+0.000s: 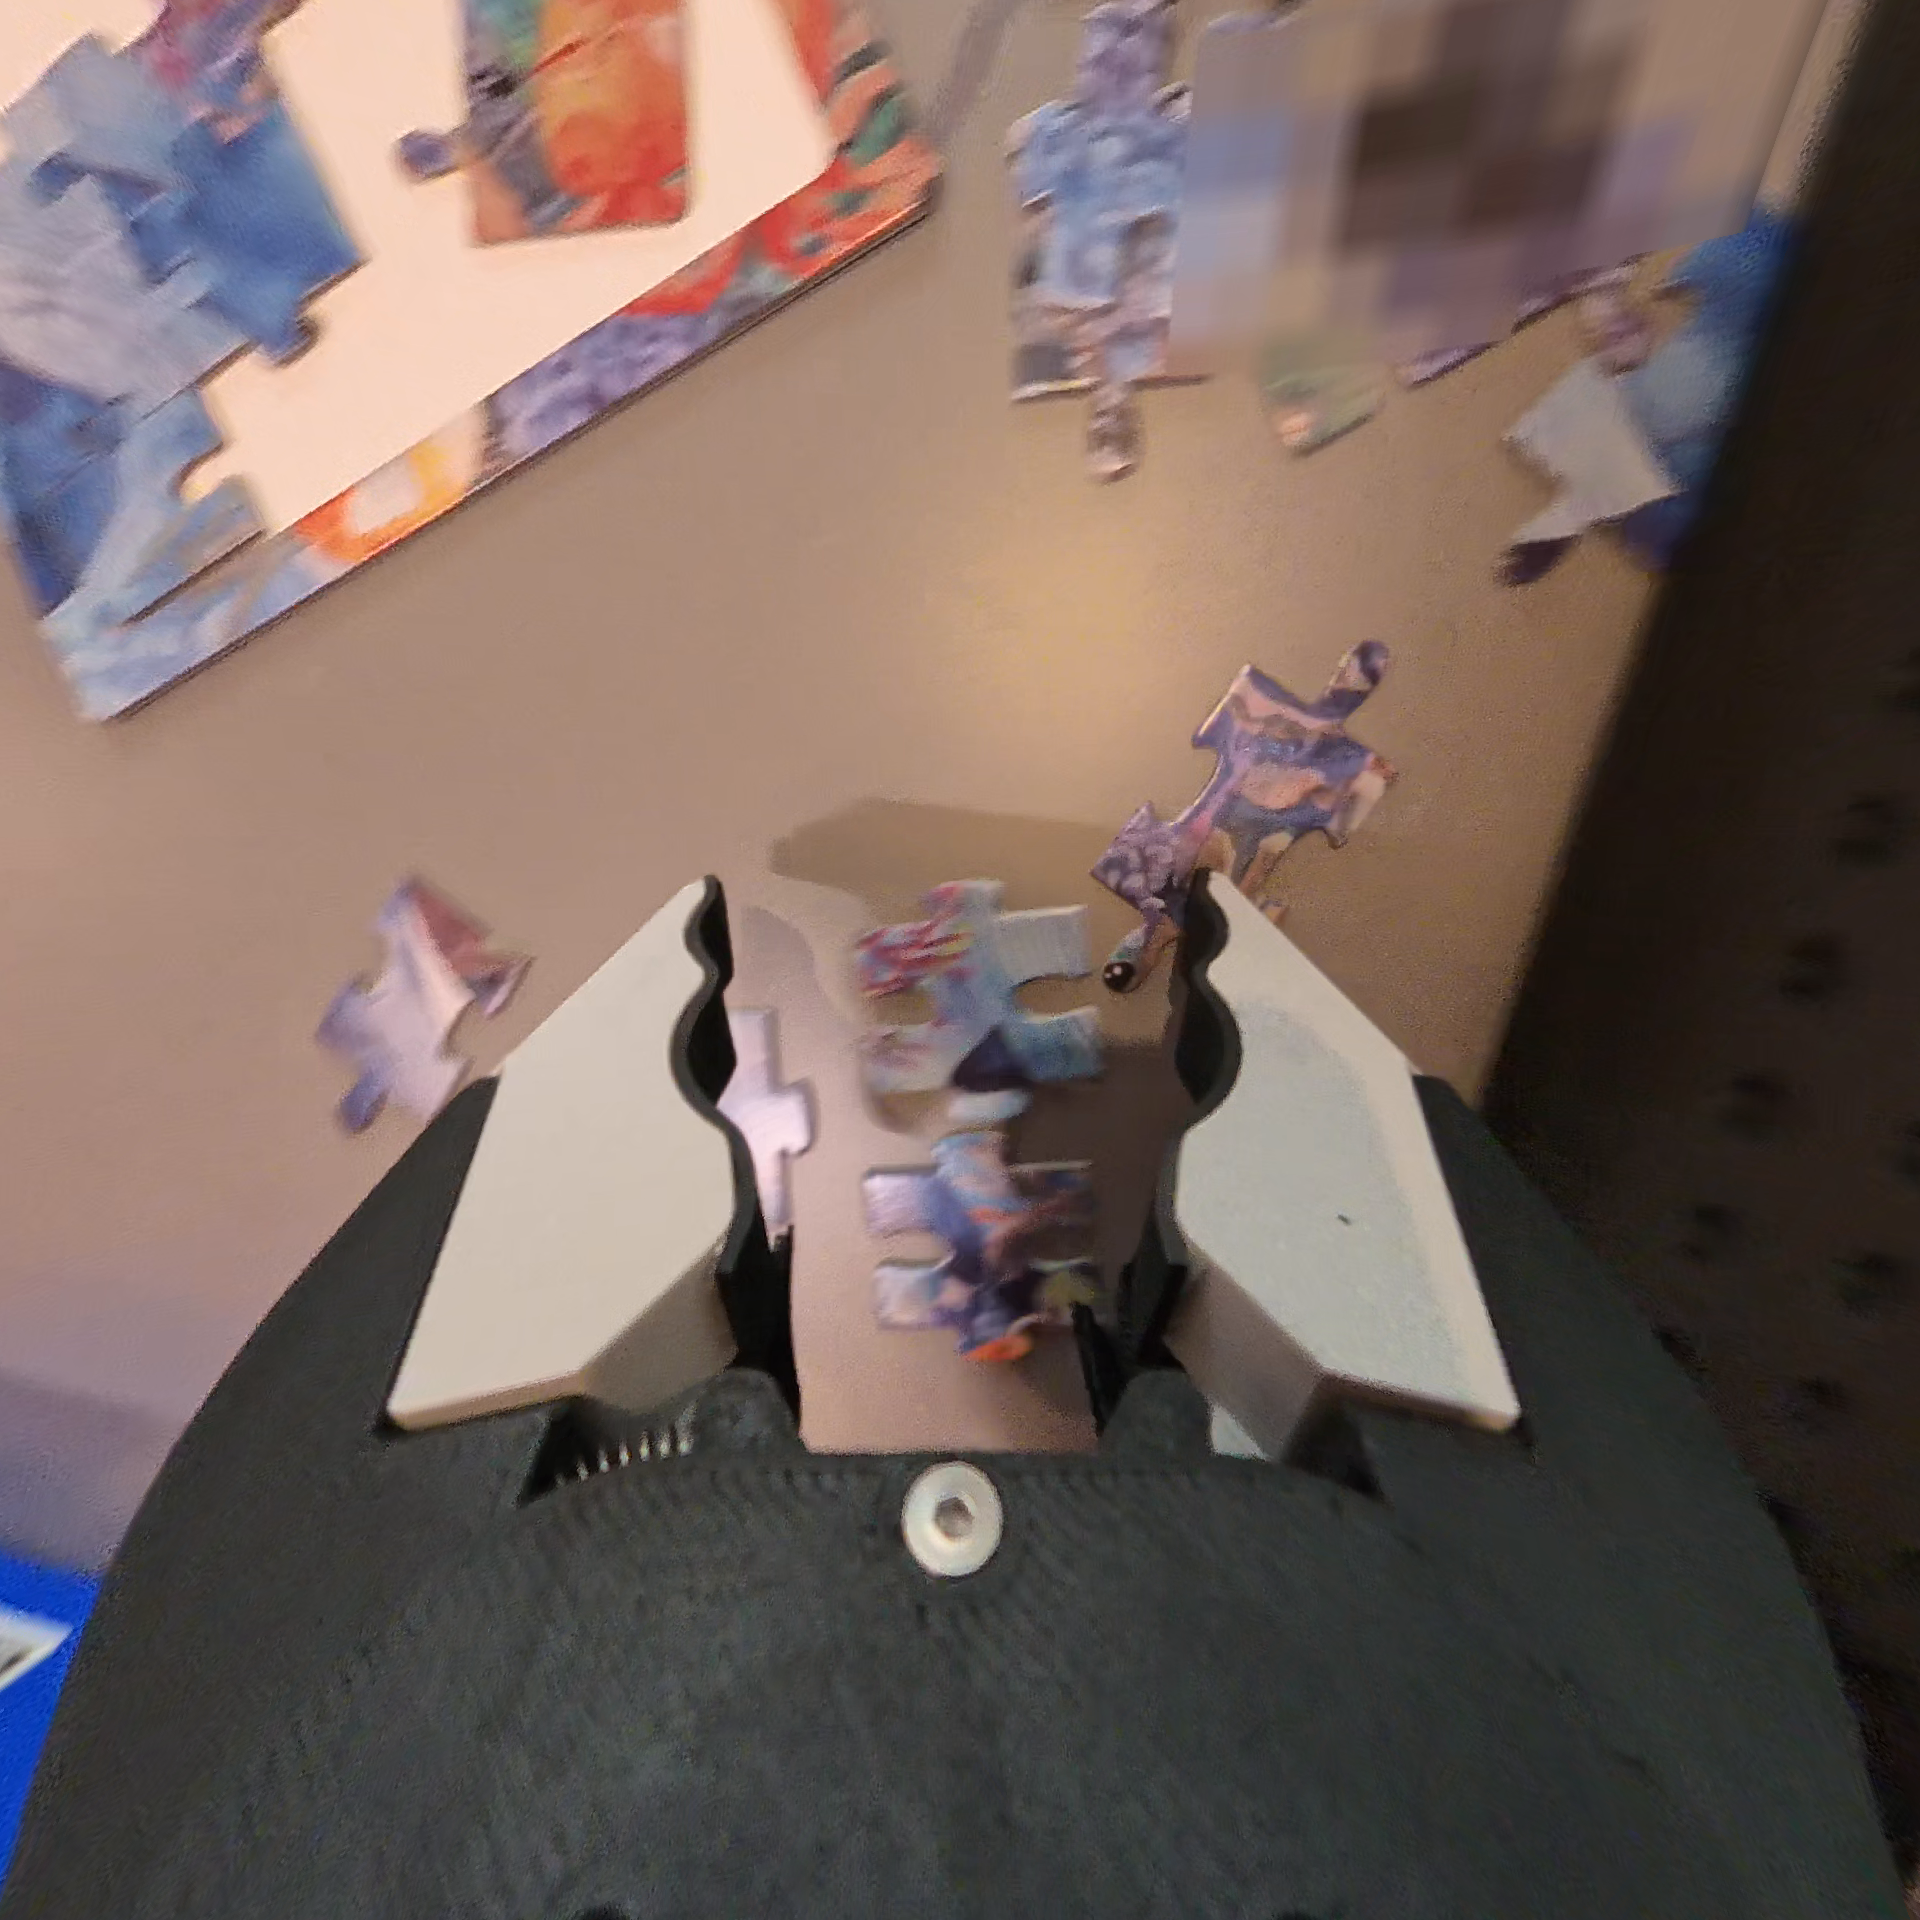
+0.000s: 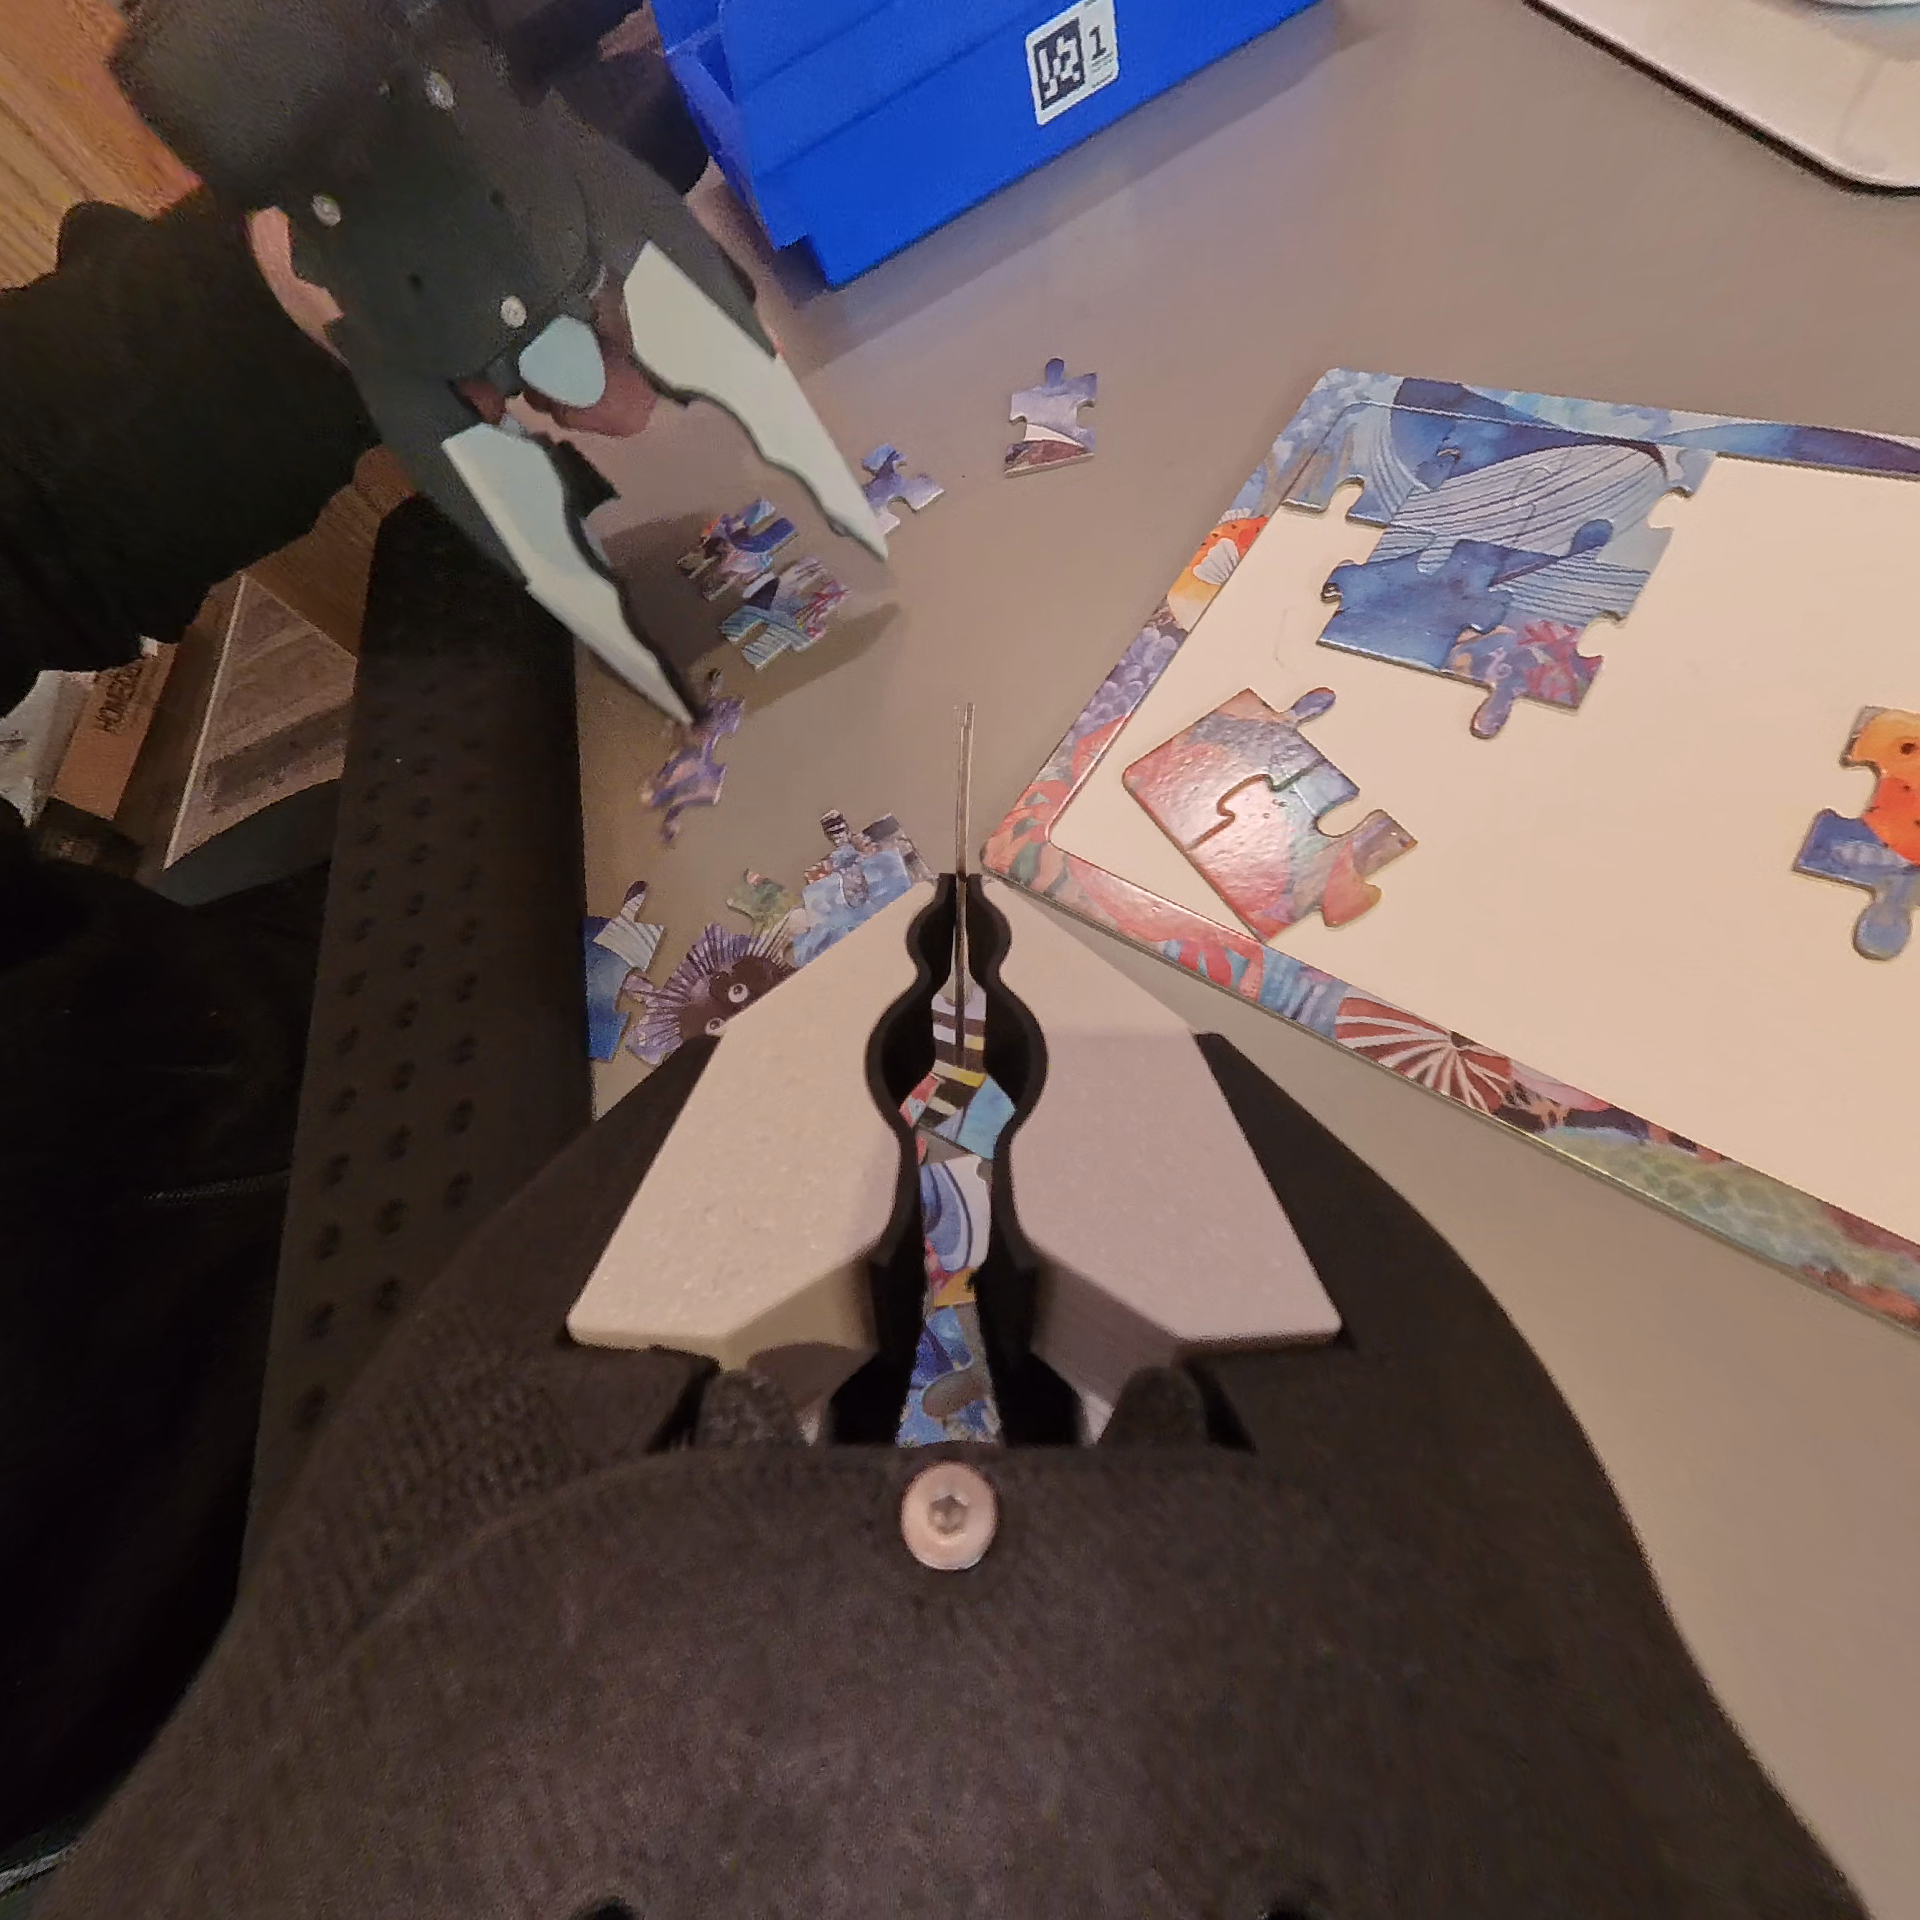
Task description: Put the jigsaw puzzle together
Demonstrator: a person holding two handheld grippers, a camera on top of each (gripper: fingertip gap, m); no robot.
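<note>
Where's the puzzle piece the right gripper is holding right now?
In the right wrist view, the puzzle piece stands edge-on, pinched in the right gripper, just left of the puzzle tray corner.

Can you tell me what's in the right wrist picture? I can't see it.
The right gripper pinches a thin puzzle piece edge-on beside the puzzle tray, which holds some joined pieces. The left gripper, jaws open, reaches over loose pieces on the table.

your left gripper (image 1: 956,935) is spread wide over the tan table (image 1: 727,675). two loose blue pieces (image 1: 977,982) and (image 1: 977,1262) lie between the fingers, not gripped. a purple piece (image 1: 1262,790) sits at the right fingertip, contact unclear. puzzle tray (image 1: 540,312) far upper left, partly filled. more loose pieces (image 1: 1101,229) upper right.
</note>
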